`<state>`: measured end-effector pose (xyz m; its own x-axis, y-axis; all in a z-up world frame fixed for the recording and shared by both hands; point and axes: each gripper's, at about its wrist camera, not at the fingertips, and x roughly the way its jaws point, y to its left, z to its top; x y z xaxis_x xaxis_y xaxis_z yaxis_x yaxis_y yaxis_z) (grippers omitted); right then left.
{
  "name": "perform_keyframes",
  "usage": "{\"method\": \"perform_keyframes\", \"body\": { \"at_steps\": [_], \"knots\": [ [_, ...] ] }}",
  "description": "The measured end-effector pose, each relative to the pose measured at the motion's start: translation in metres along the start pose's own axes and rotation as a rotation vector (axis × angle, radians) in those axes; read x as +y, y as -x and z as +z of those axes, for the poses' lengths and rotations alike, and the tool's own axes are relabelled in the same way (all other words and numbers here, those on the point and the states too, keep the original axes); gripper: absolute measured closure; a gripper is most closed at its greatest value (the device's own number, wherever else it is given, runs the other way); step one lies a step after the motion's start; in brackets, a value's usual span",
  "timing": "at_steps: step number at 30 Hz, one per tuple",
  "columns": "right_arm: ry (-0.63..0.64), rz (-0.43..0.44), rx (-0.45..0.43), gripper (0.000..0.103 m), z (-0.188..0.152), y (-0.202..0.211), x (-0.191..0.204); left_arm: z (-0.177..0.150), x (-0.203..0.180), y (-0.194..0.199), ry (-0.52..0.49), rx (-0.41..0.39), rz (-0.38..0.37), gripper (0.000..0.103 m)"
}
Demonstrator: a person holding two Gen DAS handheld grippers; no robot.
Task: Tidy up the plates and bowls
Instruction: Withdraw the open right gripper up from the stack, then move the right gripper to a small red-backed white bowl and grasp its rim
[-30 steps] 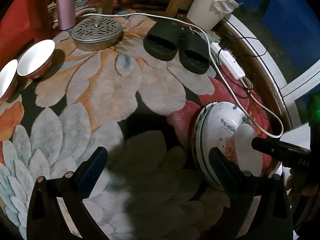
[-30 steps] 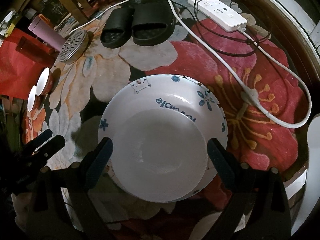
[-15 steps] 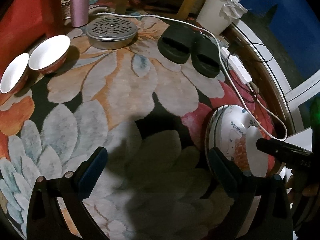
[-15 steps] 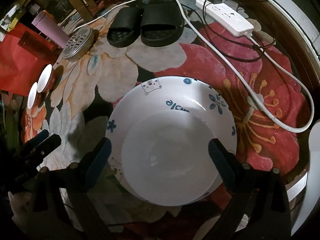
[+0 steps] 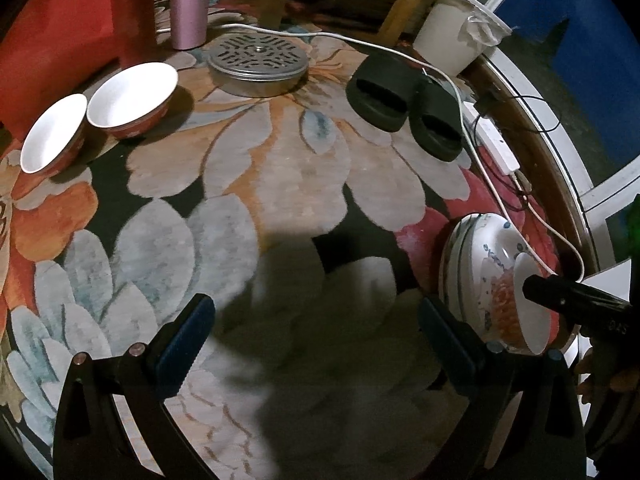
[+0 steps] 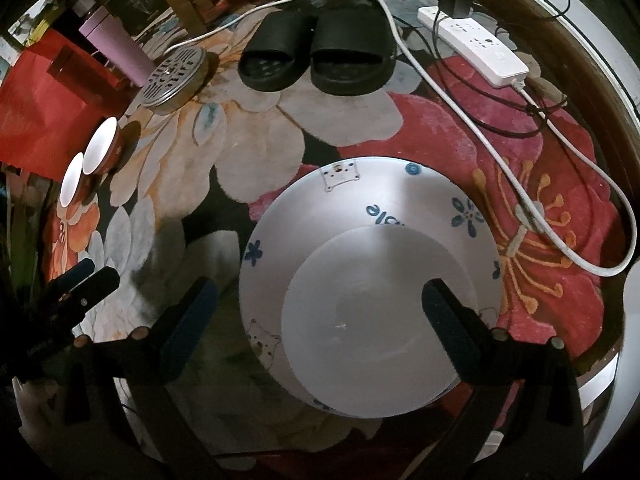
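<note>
L gripper [image 5: 316, 344] jaws stood wide apart over bare floral rug [image 5: 280, 168], holding nothing; two red bowls [image 5: 132, 100] sat far left. R gripper [image 6: 320, 312] jaws, just opened fully, straddled stacked plates [image 6: 372, 280], not gripping.

the large white plate [image 6: 360, 200] carried blue lettering on its rim, seen upside down and partly covered by the smaller plain plate [image 6: 380, 320] stacked on it; only a few letters showed, too few to read the whole word. the right gripper [image 5: 576, 304] bore small pale characters, too blurred to make out.
</note>
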<state>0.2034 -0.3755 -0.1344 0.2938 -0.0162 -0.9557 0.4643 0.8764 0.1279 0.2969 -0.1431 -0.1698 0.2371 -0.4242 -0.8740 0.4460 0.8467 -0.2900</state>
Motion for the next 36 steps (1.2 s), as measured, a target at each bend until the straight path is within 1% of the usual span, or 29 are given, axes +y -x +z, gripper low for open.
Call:
{"method": "perform_keyframes", "body": {
  "at_steps": [7,12,28,31,36],
  "knots": [
    [0.020,-0.001,-0.001,0.000,0.001,-0.001,0.010,0.000,0.013,0.005,0.009,-0.003,0.013,0.001],
    [0.053,0.002,0.002,0.000,0.005,-0.004,0.024,0.003,0.023,0.007,0.026,-0.009,0.026,0.001],
    [0.245,0.044,0.011,0.000,0.026,-0.026,0.112,0.005,0.086,0.013,0.145,-0.026,0.093,0.001],
    [0.271,0.040,0.018,0.000,0.028,-0.031,0.123,0.006,0.096,0.014,0.164,-0.029,0.105,0.001],
    [0.312,0.007,0.032,0.000,0.029,-0.040,0.138,0.006,0.108,0.014,0.188,-0.031,0.122,0.001]
  ]
}}
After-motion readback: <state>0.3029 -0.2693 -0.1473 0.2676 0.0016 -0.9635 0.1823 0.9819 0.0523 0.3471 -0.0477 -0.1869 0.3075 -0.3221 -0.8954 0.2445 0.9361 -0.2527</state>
